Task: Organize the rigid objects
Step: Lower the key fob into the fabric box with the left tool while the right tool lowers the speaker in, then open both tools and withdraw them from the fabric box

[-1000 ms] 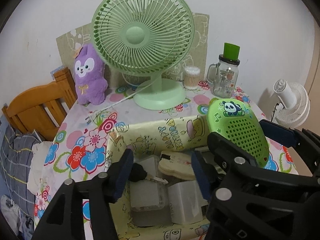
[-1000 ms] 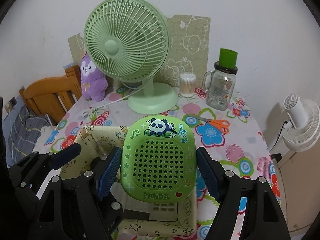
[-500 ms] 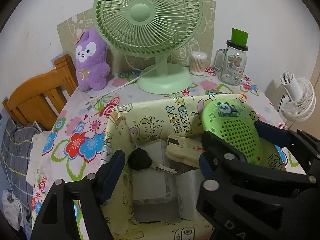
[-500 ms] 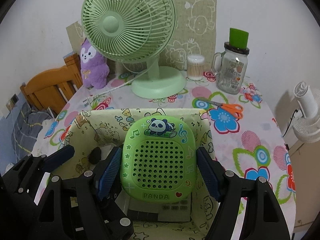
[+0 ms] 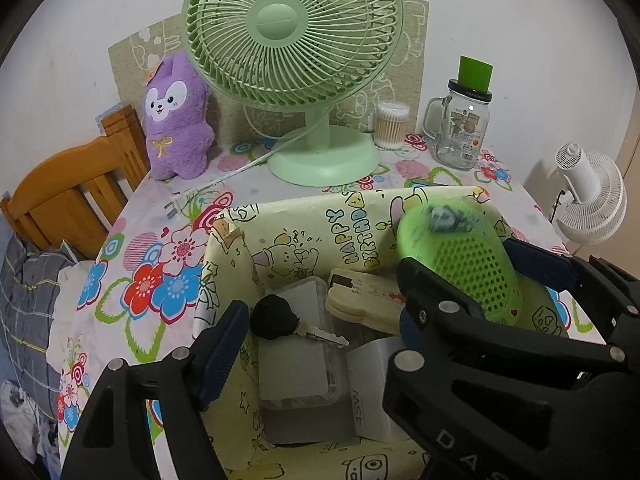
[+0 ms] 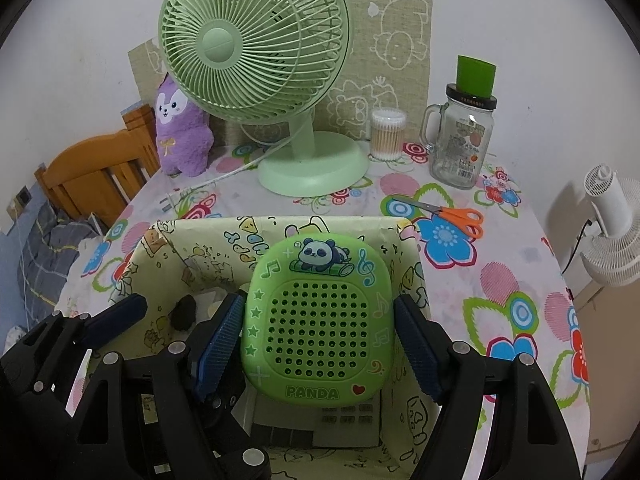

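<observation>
table (image 6: 500,280) with floral cloth, green fan (image 6: 256,48) at back. my patterned box (image 6: 280,228) near front edge. green panda speaker (image 6: 318,320) inside box, over grey keypad device (image 6: 344,420), between pads of my right claw (image 6: 320,348); pads spread, apparently clear of it. my left claw (image 5: 320,344) wide open, empty, over key (image 5: 280,320).

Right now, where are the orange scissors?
In the right wrist view, the orange scissors lie flat on the flowered tablecloth, just beyond the yellow box's far right corner and in front of the glass jar.
</observation>
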The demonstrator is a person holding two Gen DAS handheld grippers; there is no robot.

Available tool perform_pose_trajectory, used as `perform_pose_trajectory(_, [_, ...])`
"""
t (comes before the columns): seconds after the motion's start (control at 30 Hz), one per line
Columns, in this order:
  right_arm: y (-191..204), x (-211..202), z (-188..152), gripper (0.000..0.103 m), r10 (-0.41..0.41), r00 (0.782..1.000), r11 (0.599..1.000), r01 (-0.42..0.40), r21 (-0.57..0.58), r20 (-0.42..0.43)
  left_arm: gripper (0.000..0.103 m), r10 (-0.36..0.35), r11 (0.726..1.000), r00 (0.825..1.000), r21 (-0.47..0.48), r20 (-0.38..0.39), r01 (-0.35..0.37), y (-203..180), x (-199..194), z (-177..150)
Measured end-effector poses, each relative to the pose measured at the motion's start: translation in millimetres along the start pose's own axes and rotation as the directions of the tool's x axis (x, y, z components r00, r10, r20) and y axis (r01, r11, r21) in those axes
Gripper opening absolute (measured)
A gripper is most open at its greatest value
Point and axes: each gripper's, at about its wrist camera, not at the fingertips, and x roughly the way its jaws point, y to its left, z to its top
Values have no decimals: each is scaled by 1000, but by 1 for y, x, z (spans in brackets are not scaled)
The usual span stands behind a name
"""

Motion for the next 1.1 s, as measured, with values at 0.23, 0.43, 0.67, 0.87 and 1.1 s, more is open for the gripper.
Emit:
perform_pose_trajectory(0.23, [2, -7, -1, 87, 11, 1000, 1000, -11, 13, -1, 87, -5, 1000, 1000, 7, 16, 5, -1, -9, -1])
perform_pose_trajectory(0.43, [3, -13, -4, 87, -5, 1000, 1000, 5, 10, -11, 91, -13, 1000, 1000, 18, 20, 13, -2, -14, -4])
perform_pose_trajectory(0.67, [7, -20, -8, 88, -20, 1000, 1000, 20, 0, -19, 92, 5, 1000, 1000, 16, 21, -6, 0, -22, -9])
perform_pose_trajectory(0.87, [9, -31, -11, 89, -41, 999, 999, 41, -6, -5, 94, 17, 1000, 999, 22, 29, -18, 0, -30, -13])
perform_pose_trajectory(1.1, [3, -38, -20, 89, -39, 999, 999, 39, 7, -14, 94, 34, 999, 999, 23, 32, -35, -2, -34, -20])
